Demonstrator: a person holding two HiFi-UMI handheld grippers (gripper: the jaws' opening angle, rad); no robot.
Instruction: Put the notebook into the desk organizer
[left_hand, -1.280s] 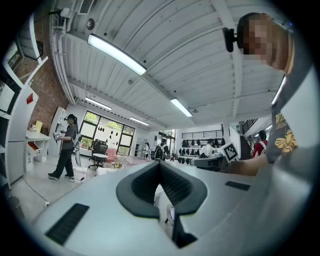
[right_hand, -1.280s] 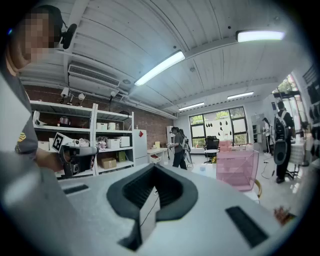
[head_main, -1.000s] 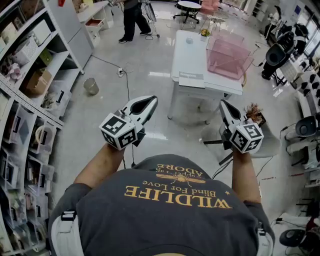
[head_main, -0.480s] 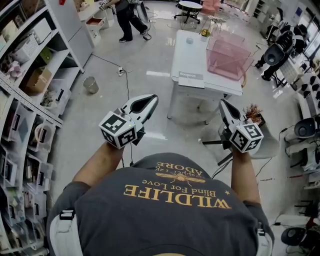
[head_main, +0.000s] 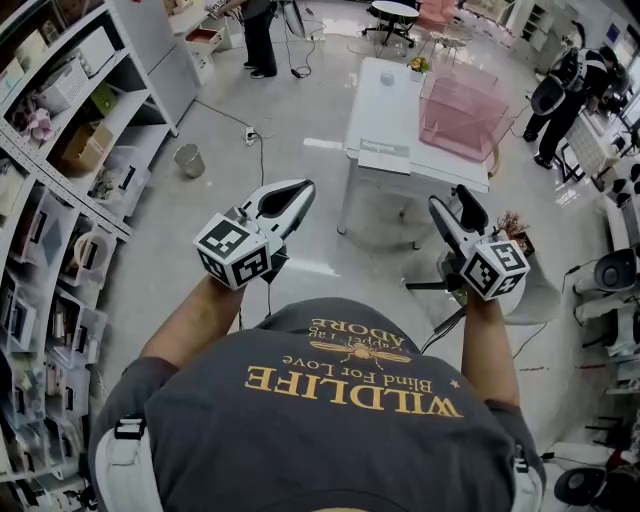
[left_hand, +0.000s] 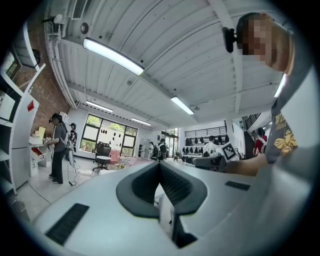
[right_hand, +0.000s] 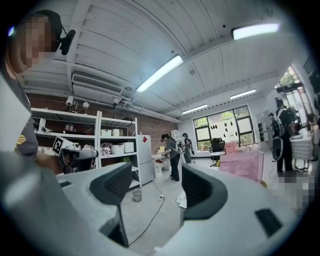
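A white table (head_main: 372, 112) stands ahead of me on the shiny floor. On its right half sits the pink mesh desk organizer (head_main: 456, 106), also seen as a pink desk organizer (right_hand: 243, 165) in the right gripper view. A flat pale notebook (head_main: 385, 153) lies at the table's near edge. Both grippers are held in the air before my chest, far short of the table. My left gripper (head_main: 298, 190) is shut, with nothing between its touching pads (left_hand: 160, 167). My right gripper (head_main: 450, 201) is opening, and the gap between its jaws (right_hand: 157, 182) is empty.
Storage shelves (head_main: 60, 150) line the left side, with a small bucket (head_main: 188, 160) and a cable on the floor near them. A person (head_main: 258, 35) stands at the back left, another person (head_main: 560, 90) at the right. A small plant (head_main: 415, 65) sits on the table's far end.
The right gripper's jaws have gone from shut to wide apart. Both grippers rose slightly. The person at the back left shifted about.
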